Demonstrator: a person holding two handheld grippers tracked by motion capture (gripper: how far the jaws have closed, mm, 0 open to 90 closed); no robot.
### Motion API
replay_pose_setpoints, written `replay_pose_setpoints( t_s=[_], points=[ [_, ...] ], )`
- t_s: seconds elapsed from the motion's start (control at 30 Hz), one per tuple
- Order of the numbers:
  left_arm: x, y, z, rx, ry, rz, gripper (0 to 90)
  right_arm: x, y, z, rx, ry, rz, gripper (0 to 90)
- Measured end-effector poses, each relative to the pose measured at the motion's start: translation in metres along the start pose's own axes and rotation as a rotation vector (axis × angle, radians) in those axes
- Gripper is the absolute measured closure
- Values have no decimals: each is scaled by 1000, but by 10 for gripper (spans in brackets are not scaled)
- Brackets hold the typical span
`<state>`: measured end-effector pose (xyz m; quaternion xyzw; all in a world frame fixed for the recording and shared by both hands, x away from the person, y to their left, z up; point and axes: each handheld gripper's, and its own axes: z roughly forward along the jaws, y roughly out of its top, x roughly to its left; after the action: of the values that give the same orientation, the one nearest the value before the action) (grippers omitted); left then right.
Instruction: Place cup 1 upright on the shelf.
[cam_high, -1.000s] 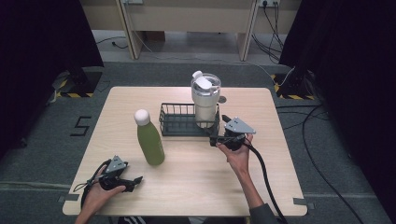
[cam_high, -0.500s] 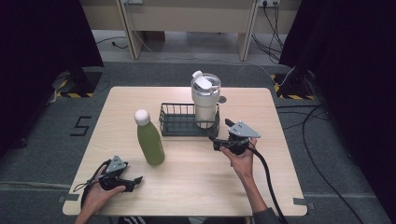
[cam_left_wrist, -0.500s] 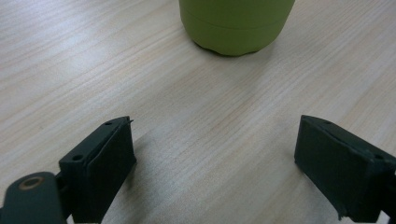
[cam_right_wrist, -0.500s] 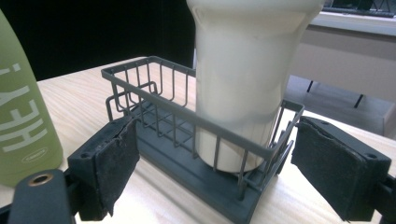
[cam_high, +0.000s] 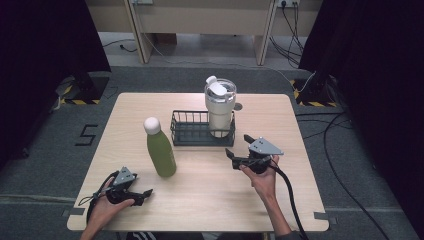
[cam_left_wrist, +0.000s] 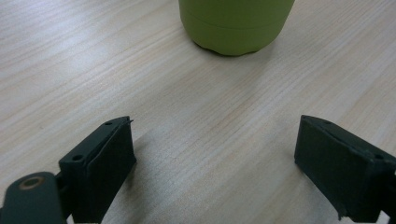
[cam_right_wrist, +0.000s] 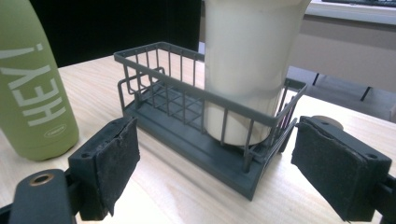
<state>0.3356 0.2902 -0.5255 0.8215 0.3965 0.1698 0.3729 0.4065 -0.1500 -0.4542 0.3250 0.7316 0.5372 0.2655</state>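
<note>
A green bottle (cam_high: 160, 150) with a white cap stands upright on the wooden table (cam_high: 300, 125), left of a dark wire basket (cam_high: 192, 132). A cream tumbler (cam_high: 220, 107) with a lid stands in the basket's right end. My right gripper (cam_high: 238, 148) is open, just right of and in front of the basket; in the right gripper view the basket (cam_right_wrist: 187, 112), the tumbler (cam_right_wrist: 247, 60) and the bottle (cam_right_wrist: 32, 84) lie ahead of its jaws. My left gripper (cam_high: 144, 192) rests open near the front left edge, with the bottle's base (cam_left_wrist: 236, 23) ahead of it.
A small round disc (cam_high: 237, 106) lies on the table behind the tumbler. Cables trail from both grippers over the table's front part. Desks and floor cables stand beyond the far edge; dark curtains flank both sides.
My right gripper has drawn back a little toward the person, away from the basket and tumbler. The left gripper has not moved.
</note>
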Motion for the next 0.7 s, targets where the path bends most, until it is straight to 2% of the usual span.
replay_pose_setpoints(
  t_s=[0.7],
  points=[
    [0,0,0,1,-1,0,112,0,-23,-11,57,4,8,149]
  ],
)
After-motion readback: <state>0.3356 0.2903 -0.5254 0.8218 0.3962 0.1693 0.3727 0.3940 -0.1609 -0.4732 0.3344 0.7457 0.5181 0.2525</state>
